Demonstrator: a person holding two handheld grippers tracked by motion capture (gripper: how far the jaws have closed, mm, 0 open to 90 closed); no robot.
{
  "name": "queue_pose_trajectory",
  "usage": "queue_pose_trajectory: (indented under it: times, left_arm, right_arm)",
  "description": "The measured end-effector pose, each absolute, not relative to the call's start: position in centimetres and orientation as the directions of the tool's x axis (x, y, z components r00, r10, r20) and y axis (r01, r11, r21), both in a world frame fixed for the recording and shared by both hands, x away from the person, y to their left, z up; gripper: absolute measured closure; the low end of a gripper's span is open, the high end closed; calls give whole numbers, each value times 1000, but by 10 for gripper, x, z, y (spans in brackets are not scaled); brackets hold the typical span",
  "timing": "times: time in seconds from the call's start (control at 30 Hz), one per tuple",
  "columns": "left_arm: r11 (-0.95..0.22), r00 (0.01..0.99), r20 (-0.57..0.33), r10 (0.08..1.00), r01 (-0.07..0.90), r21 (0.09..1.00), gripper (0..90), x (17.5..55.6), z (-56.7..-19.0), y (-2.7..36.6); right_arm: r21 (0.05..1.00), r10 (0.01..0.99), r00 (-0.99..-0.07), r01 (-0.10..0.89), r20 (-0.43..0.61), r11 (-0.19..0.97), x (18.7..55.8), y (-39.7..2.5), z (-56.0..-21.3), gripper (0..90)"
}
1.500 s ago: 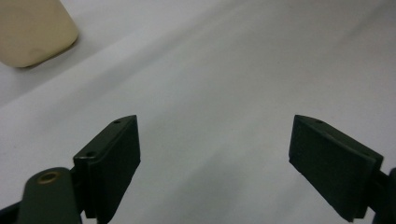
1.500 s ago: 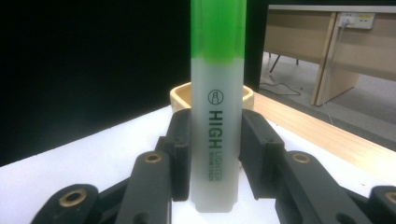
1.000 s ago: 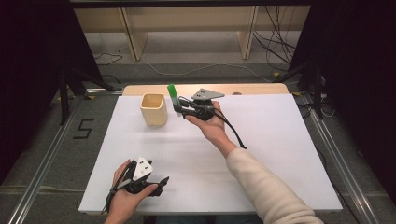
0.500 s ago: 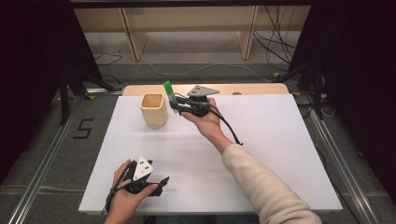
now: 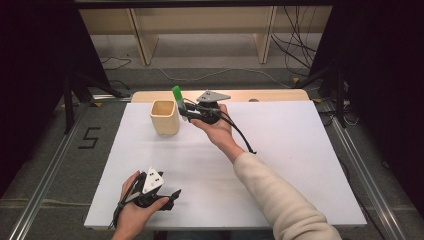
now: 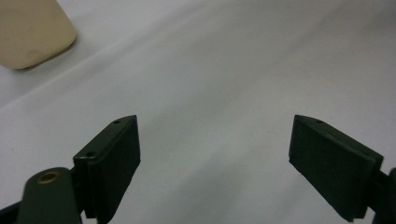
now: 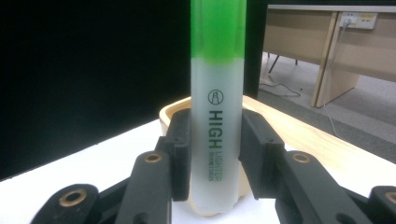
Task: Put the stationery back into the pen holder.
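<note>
My right gripper (image 5: 185, 113) is shut on a green-capped highlighter (image 5: 177, 98) and holds it upright in the air, just right of a beige cup (image 5: 164, 116) at the table's back. In the right gripper view the highlighter (image 7: 218, 116) stands clamped between both black pads (image 7: 181, 154), with the cup's rim (image 7: 170, 112) right behind it. My left gripper (image 5: 170, 200) rests near the table's front edge in a hand, jaws wide apart with nothing between them. In the left gripper view the gripper (image 6: 212, 161) faces bare white table and the cup (image 6: 30, 32) sits at the top left.
A white sheet (image 5: 280, 150) covers the table, with a wooden strip (image 5: 270, 95) along the back edge. Metal rails (image 5: 355, 170) run along both sides. Cables lie on the floor (image 5: 215, 70) behind the table.
My right gripper has carried the highlighter left and toward the back, closer to the cup. The left gripper has stayed in place.
</note>
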State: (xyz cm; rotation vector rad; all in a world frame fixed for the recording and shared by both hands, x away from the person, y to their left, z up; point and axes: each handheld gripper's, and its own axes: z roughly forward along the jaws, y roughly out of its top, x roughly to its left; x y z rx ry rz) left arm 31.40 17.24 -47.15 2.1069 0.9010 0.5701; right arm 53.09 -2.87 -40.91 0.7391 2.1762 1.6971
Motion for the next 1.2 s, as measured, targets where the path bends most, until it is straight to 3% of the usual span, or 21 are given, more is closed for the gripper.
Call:
queue_pose_trajectory:
  times: [1.2]
  left_arm:
    - [-452, 648, 93, 755, 413, 791, 163, 314, -471, 172]
  right_arm:
    - [963, 559, -824, 219, 96, 157, 548, -6, -404, 662]
